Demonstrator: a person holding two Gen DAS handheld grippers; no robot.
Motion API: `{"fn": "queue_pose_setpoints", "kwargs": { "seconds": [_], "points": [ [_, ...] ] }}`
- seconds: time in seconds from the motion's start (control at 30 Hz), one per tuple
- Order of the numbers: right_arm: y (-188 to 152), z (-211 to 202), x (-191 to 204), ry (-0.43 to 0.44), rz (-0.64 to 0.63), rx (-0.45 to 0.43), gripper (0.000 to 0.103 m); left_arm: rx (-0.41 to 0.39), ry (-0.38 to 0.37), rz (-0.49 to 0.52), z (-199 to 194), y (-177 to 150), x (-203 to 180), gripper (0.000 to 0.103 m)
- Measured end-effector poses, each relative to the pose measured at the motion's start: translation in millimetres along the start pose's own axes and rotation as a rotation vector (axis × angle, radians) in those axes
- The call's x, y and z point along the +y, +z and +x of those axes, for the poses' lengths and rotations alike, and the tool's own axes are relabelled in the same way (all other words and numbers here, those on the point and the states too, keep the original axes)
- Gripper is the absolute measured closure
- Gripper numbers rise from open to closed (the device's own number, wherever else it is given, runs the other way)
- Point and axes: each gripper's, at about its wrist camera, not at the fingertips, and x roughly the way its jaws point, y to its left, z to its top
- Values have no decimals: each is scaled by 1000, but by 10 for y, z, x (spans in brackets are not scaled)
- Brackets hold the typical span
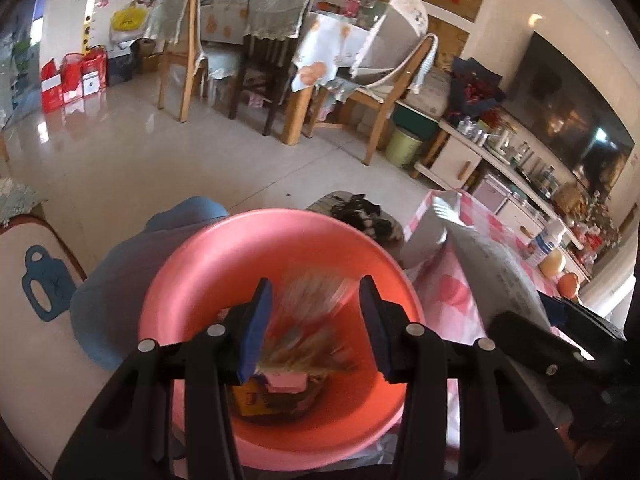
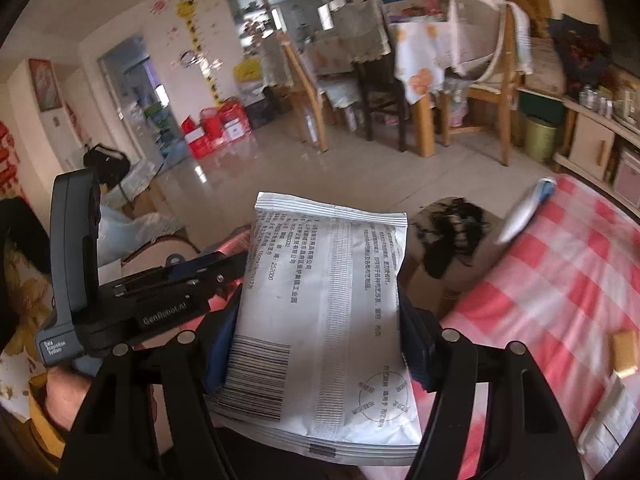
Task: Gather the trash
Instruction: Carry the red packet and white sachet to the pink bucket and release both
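Pale floor tiles [image 1: 120, 152] and dining chairs [image 1: 264, 56] fill the room beyond us. From our left wrist, the left gripper [image 1: 316, 320] gapes with nothing in it above a pink basin [image 1: 192, 280]; blurred wrappers [image 1: 288, 376] lie in the basin toward 6 o'clock. From our right wrist, the right gripper [image 2: 312, 344] clamps a white printed packet [image 2: 320, 312]; the checked tablecloth [image 2: 560, 280] spreads at 3 o'clock.

Left gripper [image 1: 316, 320] built of black plastic arms, round silver screws set at the joints, blue pads [image 1: 256, 328] fitted inside the fingers, right gripper [image 2: 316, 344] made alike, white lettering printed on the black body seen beside it
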Motion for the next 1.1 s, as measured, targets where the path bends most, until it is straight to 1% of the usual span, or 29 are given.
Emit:
{"fn": "queue_pose_setpoints", "kwargs": {
  "seconds": [0.2, 0.3, 0.33, 0.4, 0.43, 0.47, 0.53, 0.6, 0.7, 0.93, 1.1],
  "points": [
    [44, 429, 143, 21, -30, 65, 33, 15, 12, -36, 93, -11, 191, 57],
    [10, 584, 155, 17, -32, 90, 27, 15, 17, -52, 97, -22, 292, 57],
    [-8, 614, 146, 13, -24, 88, 24, 13, 16, -54, 96, -21, 302, 57],
    [-21, 631, 115, 16, -7, 73, 21, 5, 25, -55, 94, -18, 318, 48],
    [-23, 638, 111, 20, 3, 66, 18, -1, 31, -57, 88, -17, 324, 46],
    [-20, 627, 73, 20, 11, 59, 15, -5, 30, -60, 87, -14, 326, 43],
    [-22, 584, 34, 11, 26, 38, 15, -5, 29, -59, 103, -7, 288, 38],
    [-20, 519, 2, 4, 26, 25, 15, -9, 40, -53, 103, -8, 270, 28],
    [-51, 383, -54, -29, 35, -4, 14, -13, 53, -40, 105, -13, 211, 19],
    [-191, 52, -263, -88, 78, -33, 13, -6, 48, -10, 89, -28, 17, 16],
    [-301, -179, -348, -149, 55, -55, 13, -6, 43, 38, 58, -61, -201, 16]
  ]
}}
